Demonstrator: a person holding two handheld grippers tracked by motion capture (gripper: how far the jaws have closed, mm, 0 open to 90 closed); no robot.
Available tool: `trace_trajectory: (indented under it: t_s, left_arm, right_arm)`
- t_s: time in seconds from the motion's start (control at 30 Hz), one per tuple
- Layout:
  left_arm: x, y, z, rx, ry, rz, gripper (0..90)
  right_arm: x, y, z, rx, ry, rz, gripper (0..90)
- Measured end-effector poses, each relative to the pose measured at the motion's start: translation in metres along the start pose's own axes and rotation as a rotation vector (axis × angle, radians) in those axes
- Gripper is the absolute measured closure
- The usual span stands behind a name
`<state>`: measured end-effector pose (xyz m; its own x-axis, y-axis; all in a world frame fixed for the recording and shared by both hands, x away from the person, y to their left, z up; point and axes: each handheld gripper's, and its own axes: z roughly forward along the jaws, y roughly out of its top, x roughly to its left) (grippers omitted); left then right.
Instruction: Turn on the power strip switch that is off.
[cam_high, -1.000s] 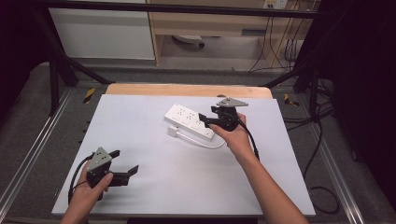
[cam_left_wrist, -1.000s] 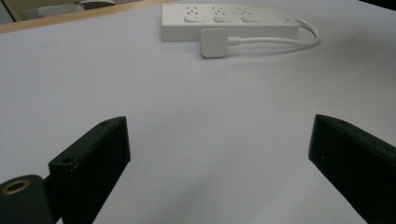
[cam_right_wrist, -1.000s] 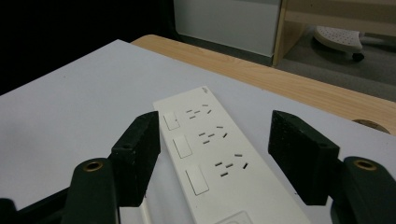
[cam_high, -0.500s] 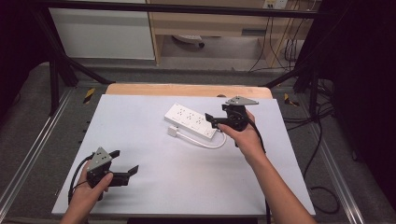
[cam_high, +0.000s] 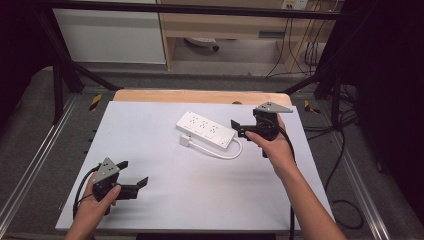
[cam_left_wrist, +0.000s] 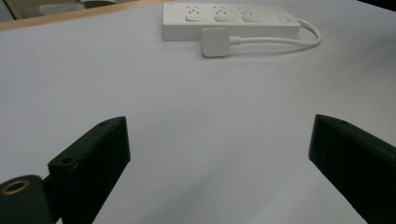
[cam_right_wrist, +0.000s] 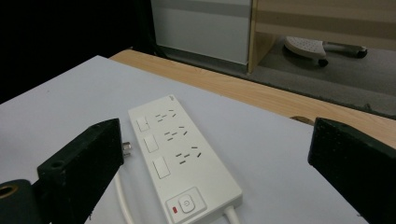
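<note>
A white power strip (cam_high: 206, 129) lies flat near the back middle of the white table (cam_high: 165, 200). Its short cable (cam_high: 225, 154) loops round to a flat white plug (cam_high: 185, 140) lying beside it. My right gripper (cam_high: 238, 128) is open just off the strip's right end, jaws pointing at it and holding nothing. In the right gripper view the strip (cam_right_wrist: 182, 158) lies between and beyond the jaws, switch end nearest. My left gripper (cam_high: 134, 173) is open at the front left, far from the strip (cam_left_wrist: 231, 21) and the plug (cam_left_wrist: 215, 41).
A wooden table edge (cam_high: 150, 96) shows behind the white surface. Metal rails (cam_high: 30, 170) run along the floor on both sides, and black cables (cam_high: 345, 150) trail on the right. A white cabinet (cam_high: 110, 35) stands at the back.
My right gripper has drawn back to the right, away from the power strip's end. The left gripper and the strip have not moved.
</note>
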<state>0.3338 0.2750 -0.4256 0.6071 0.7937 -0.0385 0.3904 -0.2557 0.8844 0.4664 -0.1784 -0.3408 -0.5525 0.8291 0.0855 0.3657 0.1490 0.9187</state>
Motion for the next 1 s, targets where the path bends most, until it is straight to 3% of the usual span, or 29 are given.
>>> trace_trajectory:
  t_s: [0.43, 1.0]
  left_arm:
    - [0.0, 0.0, 0.0, 0.001, 0.002, -0.005, 5.3]
    - [0.001, -0.001, 0.0, 0.003, 0.003, -0.01, 5.4]
  right_arm:
    - [-0.013, -0.008, -0.034, -0.042, -0.029, -0.018, 3.7]
    - [-0.034, -0.048, -0.081, -0.078, -0.098, -0.012, 6.1]
